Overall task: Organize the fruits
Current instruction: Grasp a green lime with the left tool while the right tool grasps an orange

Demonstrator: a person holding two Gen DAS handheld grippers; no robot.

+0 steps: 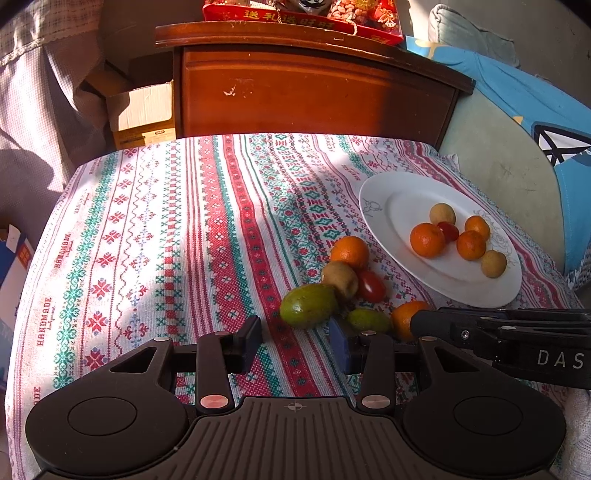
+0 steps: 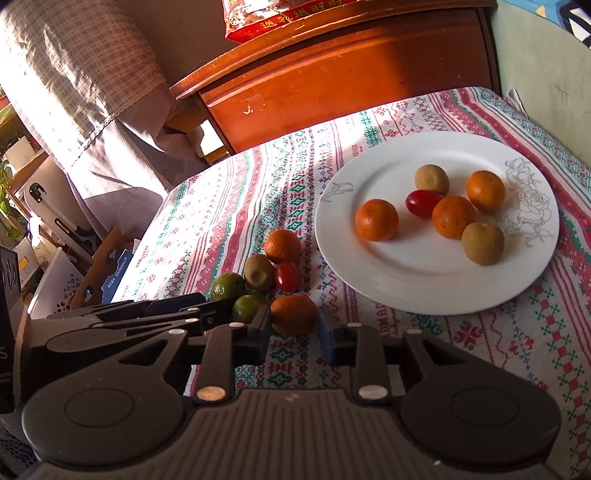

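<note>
A white plate (image 2: 436, 288) on the patterned tablecloth holds three small oranges, two brownish fruits and a red tomato (image 2: 423, 203). A loose pile lies left of it: an orange (image 2: 282, 245), a brown fruit (image 2: 258, 272), a red tomato (image 2: 287, 276), two green fruits (image 2: 227, 286) and a near orange (image 2: 293, 314). My right gripper (image 2: 294, 334) is open, its fingers on either side of the near orange, not closed on it. My left gripper (image 1: 295, 345) is open and empty, just before the large green fruit (image 1: 308, 305). The plate shows at the right (image 1: 380, 192).
A wooden cabinet (image 1: 314, 92) with a red gift box (image 1: 303, 14) stands behind the table. A curtain (image 2: 85, 92) hangs at the left, with boxes and a basket (image 2: 59, 284) below it. A blue cushion (image 1: 517, 92) is at the right.
</note>
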